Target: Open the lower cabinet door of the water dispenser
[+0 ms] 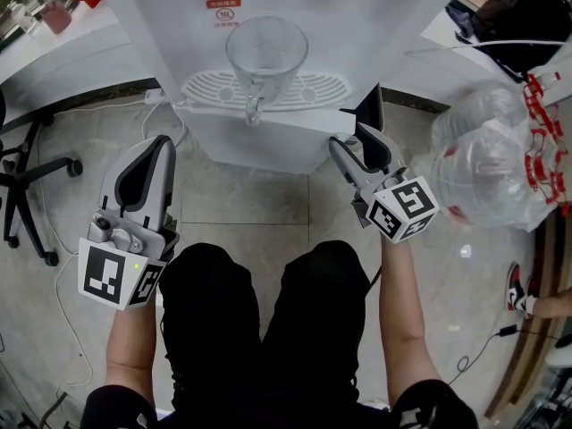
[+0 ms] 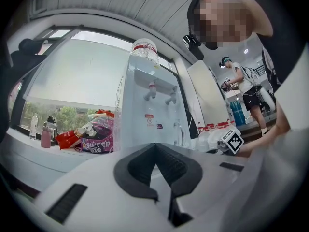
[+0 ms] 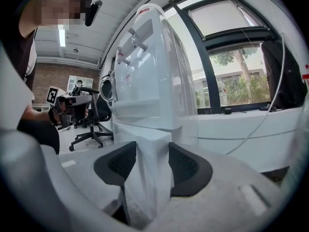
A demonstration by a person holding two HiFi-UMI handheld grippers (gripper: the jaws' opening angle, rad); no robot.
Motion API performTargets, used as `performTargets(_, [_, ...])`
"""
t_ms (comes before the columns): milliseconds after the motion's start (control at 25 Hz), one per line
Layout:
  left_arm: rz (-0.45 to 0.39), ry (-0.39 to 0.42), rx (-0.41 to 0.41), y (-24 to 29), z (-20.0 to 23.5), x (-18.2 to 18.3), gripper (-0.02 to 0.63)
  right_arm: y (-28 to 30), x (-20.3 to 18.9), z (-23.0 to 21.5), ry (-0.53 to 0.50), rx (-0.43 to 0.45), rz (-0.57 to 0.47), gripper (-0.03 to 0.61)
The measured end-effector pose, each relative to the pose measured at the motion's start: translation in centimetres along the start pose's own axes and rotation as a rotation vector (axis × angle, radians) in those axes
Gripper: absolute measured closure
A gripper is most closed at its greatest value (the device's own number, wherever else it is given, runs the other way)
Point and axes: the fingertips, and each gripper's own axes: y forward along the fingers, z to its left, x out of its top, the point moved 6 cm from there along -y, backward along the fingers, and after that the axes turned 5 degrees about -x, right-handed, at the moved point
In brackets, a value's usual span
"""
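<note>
The lower cabinet door (image 1: 255, 141) is a plain white upright panel forming the front of the water dispenser (image 1: 286, 25) directly below the drip tray (image 1: 206, 88); whether it is fully shut cannot be determined.

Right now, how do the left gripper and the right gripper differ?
The left gripper has its fingers shut together with nothing between them; the right gripper has its fingers apart, with an edge of the lower cabinet of the water dispenser between them. The left gripper sits off to the dispenser's left, apart from it; the right gripper is at its right-hand corner. Both point toward the dispenser.
</note>
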Motion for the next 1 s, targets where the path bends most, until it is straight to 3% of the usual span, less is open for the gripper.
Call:
performTargets(520, [0.014,0.009,0.009,-1.1,-0.1,0.1,0.606,-2.1,-0.5,2.0,0.003,0.023,-0.016,0.394])
performTargets(760, [0.015,-0.001,0.009,-1.0,-0.1,-0.4,0.606,-3.5,-0.9,3.2,-0.032,0.087,-0.021,0.423])
performTargets(880, [0.012,0.001,0.01,-1.1,-0.1,-0.3,0.606,-5.0,-0.8,3.0,-0.067,0.086,-0.021,0.465])
performTargets(1000, [0.009,0.005,0.012,-1.1,0.0,-0.2,0.606,-6.3,-1.0,1.4,-0.064,0.009,-0.026,0.574])
